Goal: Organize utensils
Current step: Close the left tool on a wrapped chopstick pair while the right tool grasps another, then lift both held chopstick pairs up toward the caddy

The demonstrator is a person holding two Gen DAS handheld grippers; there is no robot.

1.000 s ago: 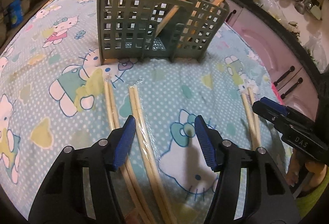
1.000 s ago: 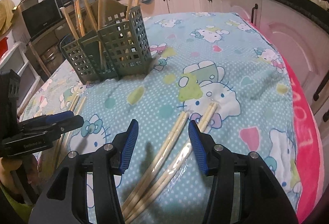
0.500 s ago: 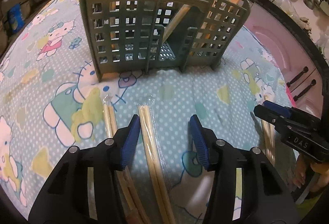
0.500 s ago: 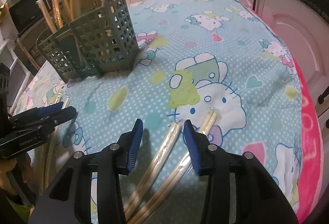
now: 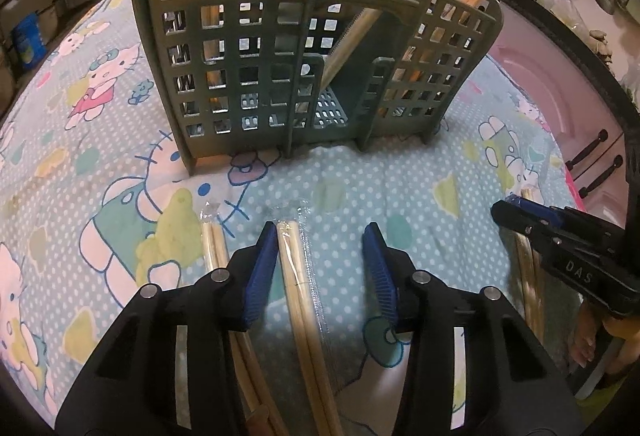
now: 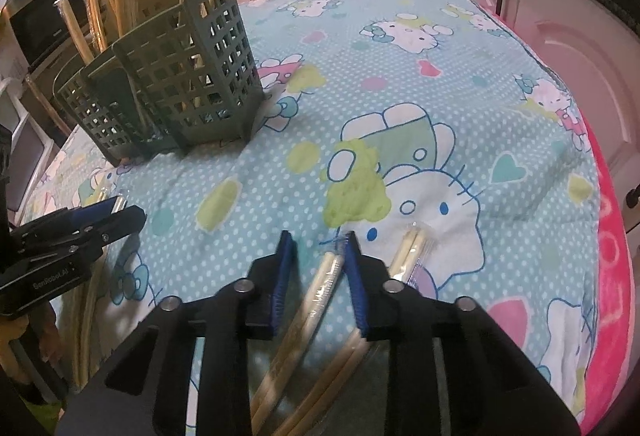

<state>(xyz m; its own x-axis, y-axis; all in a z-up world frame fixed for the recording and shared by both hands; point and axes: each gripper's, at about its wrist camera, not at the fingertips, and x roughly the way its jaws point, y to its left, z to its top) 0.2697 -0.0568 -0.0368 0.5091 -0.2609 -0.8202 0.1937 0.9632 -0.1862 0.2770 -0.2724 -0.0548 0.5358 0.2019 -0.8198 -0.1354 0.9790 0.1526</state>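
Note:
A green slotted utensil holder [image 5: 248,68] stands on the cartoon-print cloth with several chopsticks upright in it; it also shows in the right wrist view [image 6: 176,76]. My left gripper [image 5: 322,270] is closing around a plastic-wrapped chopstick pair [image 5: 294,276], which lies against the left pad while the right pad stays clear. A second wrapped pair [image 5: 212,248] lies just outside its left finger. My right gripper [image 6: 318,276] is closing on another wrapped pair [image 6: 320,288], which rests by the right pad with a gap at the left pad. One more pair [image 6: 408,252] lies to its right.
Each gripper shows in the other's view: the right gripper [image 5: 560,252] at the right edge, the left gripper [image 6: 80,232] at the left edge. The blue cloth [image 6: 400,84] ends in a pink border [image 6: 608,236]. White and pink cabinets and a counter surround the table.
Both grippers have moved forward and down toward the holder along the chopsticks. Both sets of jaws have narrowed, the right one more, each with a wrapped pair between the pads.

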